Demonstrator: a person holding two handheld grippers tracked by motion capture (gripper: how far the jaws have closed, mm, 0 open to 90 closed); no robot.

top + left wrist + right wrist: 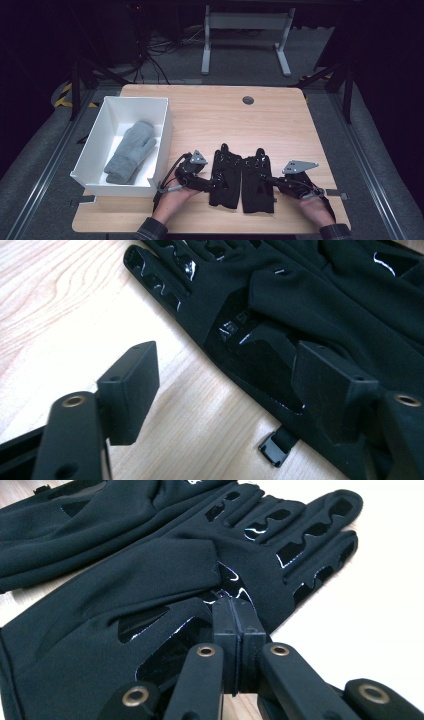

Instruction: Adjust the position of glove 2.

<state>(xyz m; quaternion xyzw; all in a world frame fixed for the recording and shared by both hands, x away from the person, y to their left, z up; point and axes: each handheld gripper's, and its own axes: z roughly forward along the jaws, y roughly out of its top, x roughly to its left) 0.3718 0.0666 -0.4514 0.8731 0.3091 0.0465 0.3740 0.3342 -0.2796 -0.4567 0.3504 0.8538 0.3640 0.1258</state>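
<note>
Two black gloves lie side by side, likely for pairing. Left gripper (225,385) stands spread over the left glove (226,175); right gripper (239,625), jaws pressed together, apparently pinches the right glove (165,580)

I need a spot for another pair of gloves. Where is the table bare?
The far half of the table is bare from the white box across to the right edge, apart from a small round grommet. The near middle is crowded by two black gloves and both grippers.
</note>
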